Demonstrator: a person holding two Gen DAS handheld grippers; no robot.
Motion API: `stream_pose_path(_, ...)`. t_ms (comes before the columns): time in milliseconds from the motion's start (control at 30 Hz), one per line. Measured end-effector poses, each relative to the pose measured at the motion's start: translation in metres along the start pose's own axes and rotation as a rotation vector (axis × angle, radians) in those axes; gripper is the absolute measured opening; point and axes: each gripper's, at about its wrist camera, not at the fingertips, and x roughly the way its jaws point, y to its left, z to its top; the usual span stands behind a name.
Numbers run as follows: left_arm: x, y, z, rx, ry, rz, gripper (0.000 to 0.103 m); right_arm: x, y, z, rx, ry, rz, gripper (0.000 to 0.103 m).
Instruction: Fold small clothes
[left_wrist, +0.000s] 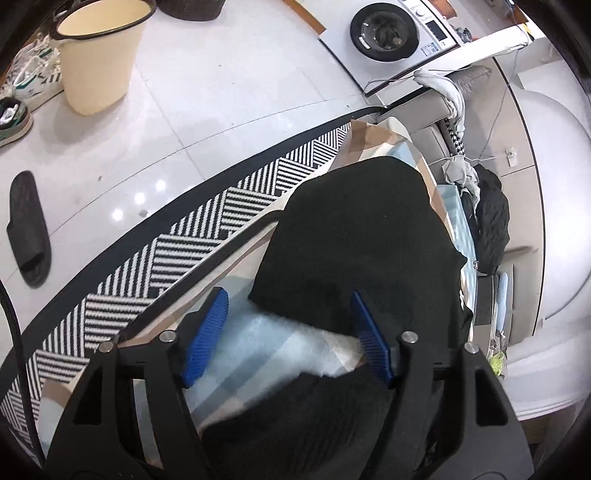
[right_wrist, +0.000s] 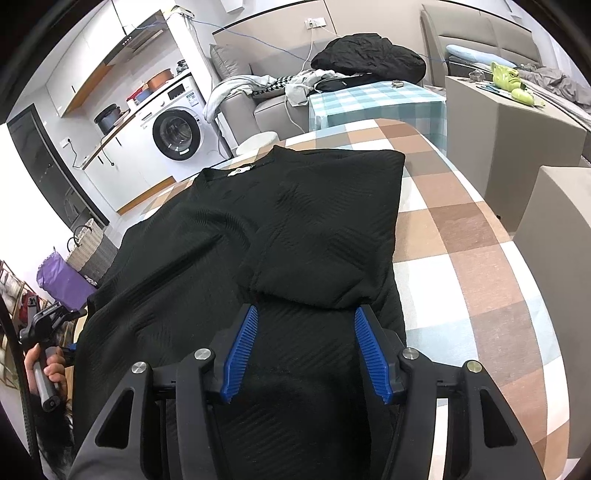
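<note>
A black ribbed top (right_wrist: 258, 236) lies flat on the checked tablecloth (right_wrist: 461, 229), neck label at the far end. Its right sleeve is folded inward over the body. My right gripper (right_wrist: 306, 314) is open and empty, hovering just above the hem end of the folded sleeve. In the left wrist view the same black top (left_wrist: 365, 229) covers the table, with bare light blue cloth (left_wrist: 266, 343) between the fingers. My left gripper (left_wrist: 286, 299) is open and empty, its right pad at the top's edge. The left gripper also shows at the table's left side in the right wrist view (right_wrist: 48, 325), held in a hand.
A striped black and white rug (left_wrist: 184, 236) runs along the table's left side. A cream bucket (left_wrist: 98, 51), trainers and a black slipper (left_wrist: 27, 229) are on the floor. A washing machine (right_wrist: 177, 133), a sofa with piled clothes (right_wrist: 365, 55) and a grey cabinet (right_wrist: 509, 122) stand beyond the table.
</note>
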Motion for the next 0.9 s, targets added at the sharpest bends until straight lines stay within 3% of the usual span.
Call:
stream_pose_path(33, 0.003, -0.001, 0.001, 0.004, -0.008, -0.004, 0.039, -0.001, -0.001, 0.000, 0.003, -0.002, -0.002, 0.056)
stream_pose_path(67, 0.006, -0.004, 0.001, 0.009, -0.019, 0.001, 0.034, -0.001, -0.003, 0.000, 0.007, -0.002, -0.006, 0.056)
stream_pose_path(133, 0.005, -0.009, 0.005, 0.034, -0.071, 0.013, 0.008, -0.001, -0.005, -0.001, 0.015, -0.001, -0.016, 0.056)
stream_pose_path(200, 0.001, -0.018, 0.011, 0.073, -0.112, 0.021, 0.006, -0.003, -0.008, -0.002, 0.029, -0.010, -0.022, 0.056)
stream_pose_path(467, -0.039, -0.097, 0.035, 0.285, -0.254, 0.014, 0.005, -0.012, -0.015, -0.006, 0.077, -0.043, -0.019, 0.056)
stream_pose_path(567, -0.051, -0.150, 0.024, 0.418, -0.292, -0.036, 0.005, -0.010, -0.016, -0.008, 0.084, -0.034, -0.014, 0.056)
stream_pose_path(633, -0.055, -0.193, 0.001, 0.560, -0.290, -0.083, 0.005, -0.010, -0.016, -0.008, 0.083, -0.033, -0.010, 0.056)
stream_pose_path(733, -0.048, -0.245, -0.045, 0.750, -0.238, -0.168, 0.005, -0.013, -0.016, -0.008, 0.077, -0.033, -0.012, 0.056)
stream_pose_path(833, -0.020, -0.282, -0.097, 0.906, -0.090, -0.258, 0.006, -0.014, -0.017, -0.008, 0.076, -0.034, -0.016, 0.056)
stream_pose_path(867, -0.011, -0.287, -0.111, 0.937, -0.046, -0.263, 0.009, -0.014, -0.018, -0.009, 0.079, -0.034, -0.017, 0.056)
stream_pose_path(900, 0.002, -0.291, -0.127, 0.975, 0.009, -0.255, 0.024, -0.014, -0.019, -0.009, 0.080, -0.033, -0.017, 0.056)
